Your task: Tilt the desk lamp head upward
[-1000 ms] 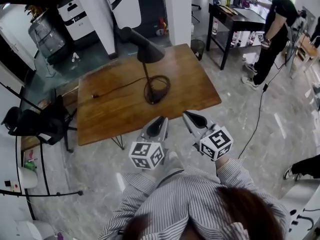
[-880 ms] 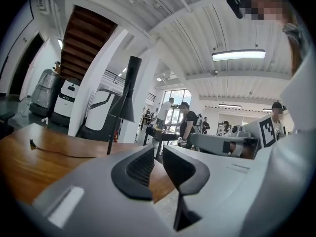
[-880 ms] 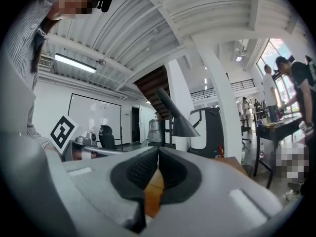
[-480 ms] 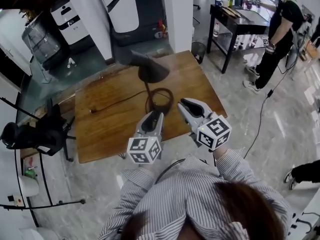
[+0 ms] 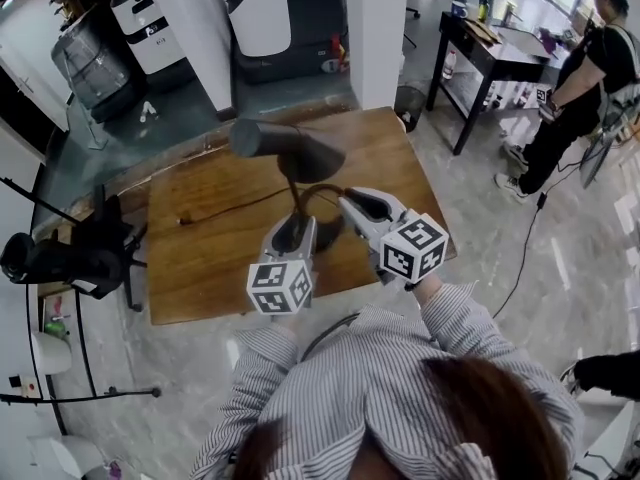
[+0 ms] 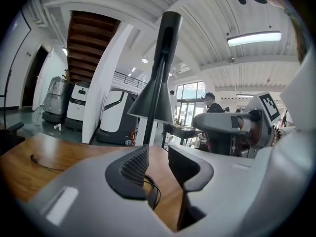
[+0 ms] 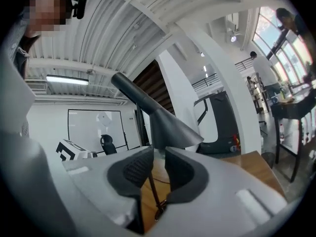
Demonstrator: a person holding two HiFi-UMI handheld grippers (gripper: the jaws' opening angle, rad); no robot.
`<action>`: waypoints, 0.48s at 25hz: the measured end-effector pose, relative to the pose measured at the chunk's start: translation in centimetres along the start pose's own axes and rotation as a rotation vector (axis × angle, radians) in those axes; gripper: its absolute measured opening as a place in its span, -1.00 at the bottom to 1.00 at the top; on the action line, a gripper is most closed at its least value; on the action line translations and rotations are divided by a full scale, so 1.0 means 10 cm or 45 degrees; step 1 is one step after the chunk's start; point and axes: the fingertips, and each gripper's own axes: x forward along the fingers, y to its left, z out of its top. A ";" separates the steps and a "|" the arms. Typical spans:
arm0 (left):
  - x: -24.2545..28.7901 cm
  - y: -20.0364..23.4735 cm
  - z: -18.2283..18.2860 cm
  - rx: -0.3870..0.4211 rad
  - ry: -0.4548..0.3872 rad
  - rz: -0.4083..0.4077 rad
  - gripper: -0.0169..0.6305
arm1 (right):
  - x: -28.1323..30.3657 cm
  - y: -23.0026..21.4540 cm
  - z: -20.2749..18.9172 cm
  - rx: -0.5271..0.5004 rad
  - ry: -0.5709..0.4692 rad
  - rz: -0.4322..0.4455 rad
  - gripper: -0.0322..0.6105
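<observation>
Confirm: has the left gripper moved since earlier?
Yes. The left gripper crossed the table edge toward the lamp base; its jaws have just been opening, nothing between them.

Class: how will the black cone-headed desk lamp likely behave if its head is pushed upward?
Its black cone-shaped head looks rigid, so it should probably pivot, not bend. The thin stem and open ring base suggest it might tip or slide on the brown wooden table.
</observation>
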 end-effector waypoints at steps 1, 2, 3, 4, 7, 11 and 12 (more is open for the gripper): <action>0.03 0.03 -0.03 -0.010 0.008 0.010 -0.53 | 0.05 -0.03 -0.04 0.020 0.021 0.015 -0.72; 0.06 0.05 -0.06 -0.022 0.015 0.017 -0.53 | 0.10 -0.05 -0.09 0.045 0.039 0.025 -0.72; 0.09 0.06 -0.08 -0.031 0.019 0.022 -0.52 | 0.15 -0.08 -0.12 0.078 0.051 0.034 -0.72; 0.10 0.08 -0.09 -0.033 0.019 0.027 -0.52 | 0.20 -0.11 -0.15 0.113 0.057 0.041 -0.72; 0.13 0.12 -0.08 -0.024 0.000 0.038 -0.62 | 0.32 -0.20 -0.20 0.183 0.063 0.055 -0.70; 0.13 0.14 -0.08 -0.036 -0.003 0.036 -0.67 | 0.46 -0.25 -0.24 0.286 0.057 0.111 -0.65; 0.13 0.13 -0.09 -0.032 -0.002 0.034 -0.66 | 0.49 -0.24 -0.24 0.311 0.051 0.130 -0.64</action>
